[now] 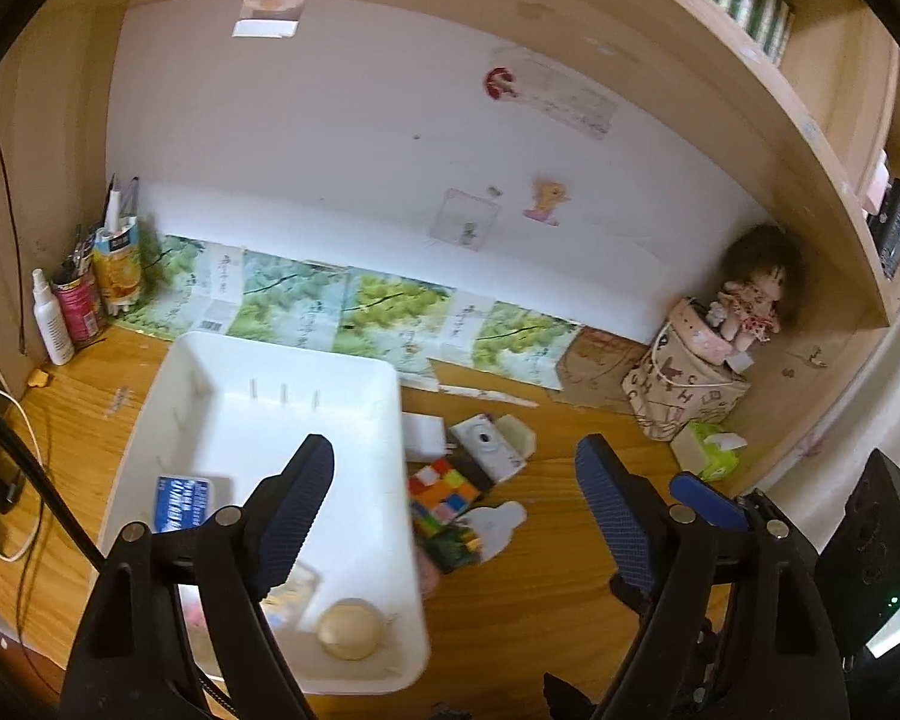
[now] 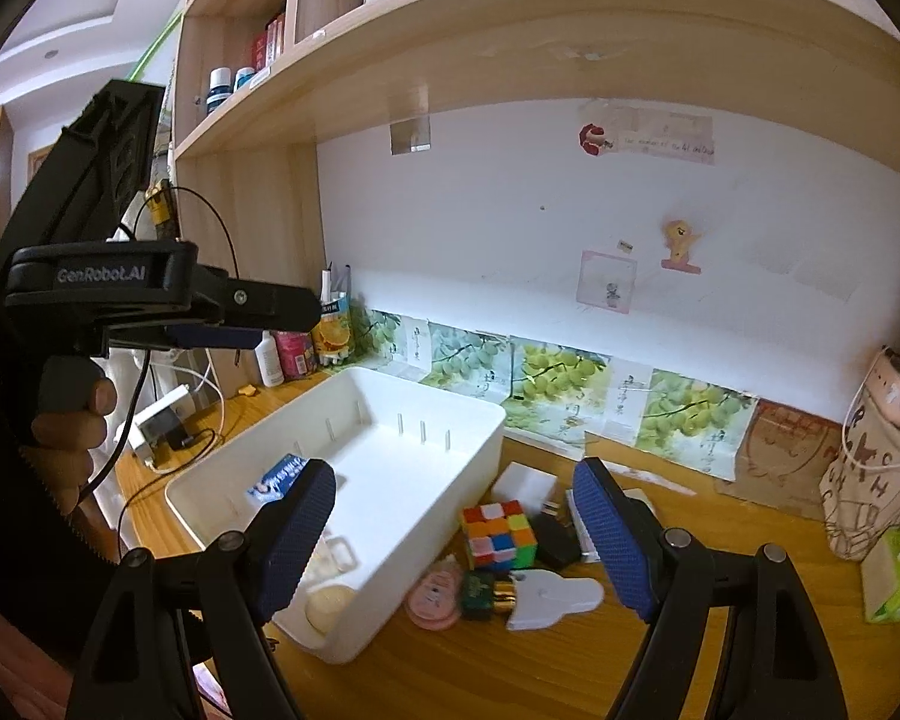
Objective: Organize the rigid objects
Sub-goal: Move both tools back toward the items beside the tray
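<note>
A white bin [image 1: 294, 351] [image 2: 426, 391] stands on the wooden desk and holds a blue packet [image 1: 180, 504] [image 2: 276, 477] and a round beige piece [image 1: 349, 629]. To its right lie a colour cube [image 1: 444, 492] [image 2: 498, 534], a white camera-like box [image 1: 486, 444], a white block [image 2: 525, 483], a green battery pack [image 2: 486, 594], a white bear-shaped card [image 2: 555, 597] and a pink disc [image 2: 435, 597]. My left gripper [image 1: 456, 516] hangs open over the bin's right edge, empty. My right gripper [image 2: 456, 540] is open above the pile, empty.
Bottles and cans [image 1: 78, 306] stand at the back left, with cables and a power strip [image 2: 162, 420] beside them. A doll [image 1: 750, 294] sits on a patterned bag [image 1: 684, 396] at the back right, with a green tissue box [image 1: 711, 453] in front. A shelf [image 2: 510, 30] overhangs the desk.
</note>
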`<state>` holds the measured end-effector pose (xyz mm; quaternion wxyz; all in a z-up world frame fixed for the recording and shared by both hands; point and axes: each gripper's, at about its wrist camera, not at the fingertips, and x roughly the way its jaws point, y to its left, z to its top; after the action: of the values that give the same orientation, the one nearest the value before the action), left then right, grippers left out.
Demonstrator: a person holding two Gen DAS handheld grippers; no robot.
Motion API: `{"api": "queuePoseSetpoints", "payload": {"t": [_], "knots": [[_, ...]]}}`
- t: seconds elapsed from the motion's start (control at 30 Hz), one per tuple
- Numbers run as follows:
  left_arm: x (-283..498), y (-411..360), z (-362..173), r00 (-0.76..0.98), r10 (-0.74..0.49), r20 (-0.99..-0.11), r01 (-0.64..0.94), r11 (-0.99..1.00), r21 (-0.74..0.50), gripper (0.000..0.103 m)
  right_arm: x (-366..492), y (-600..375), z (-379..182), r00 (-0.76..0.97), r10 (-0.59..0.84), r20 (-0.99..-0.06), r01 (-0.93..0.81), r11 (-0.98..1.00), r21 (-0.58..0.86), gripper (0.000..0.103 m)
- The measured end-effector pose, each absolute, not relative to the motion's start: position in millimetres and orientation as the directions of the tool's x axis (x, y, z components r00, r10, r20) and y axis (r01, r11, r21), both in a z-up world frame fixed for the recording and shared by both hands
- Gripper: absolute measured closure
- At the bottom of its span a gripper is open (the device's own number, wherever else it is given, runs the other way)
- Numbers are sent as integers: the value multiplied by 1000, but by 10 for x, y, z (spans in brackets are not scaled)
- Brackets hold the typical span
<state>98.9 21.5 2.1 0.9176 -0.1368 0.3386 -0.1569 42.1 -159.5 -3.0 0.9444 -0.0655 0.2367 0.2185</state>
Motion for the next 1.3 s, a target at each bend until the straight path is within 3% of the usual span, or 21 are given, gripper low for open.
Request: {"api": "queuePoseSetpoints", "payload": {"t": [0.57,1.03,1.3], "knots": [[921,-400,-246,695,-393,-602,134,893,-429,18,576,-2279,-47,706,431,-561,-527,850,-10,21],[1060,-886,-742,584,-339,-738,56,923,-380,18,1116,-2687,-198,626,446,-639,-452,876,168,21],[1186,-1020,-1117,505,-273,-819,-61,935,-349,18,1391,-2810,-393,588,428,-686,-423,886,189,19]]}}
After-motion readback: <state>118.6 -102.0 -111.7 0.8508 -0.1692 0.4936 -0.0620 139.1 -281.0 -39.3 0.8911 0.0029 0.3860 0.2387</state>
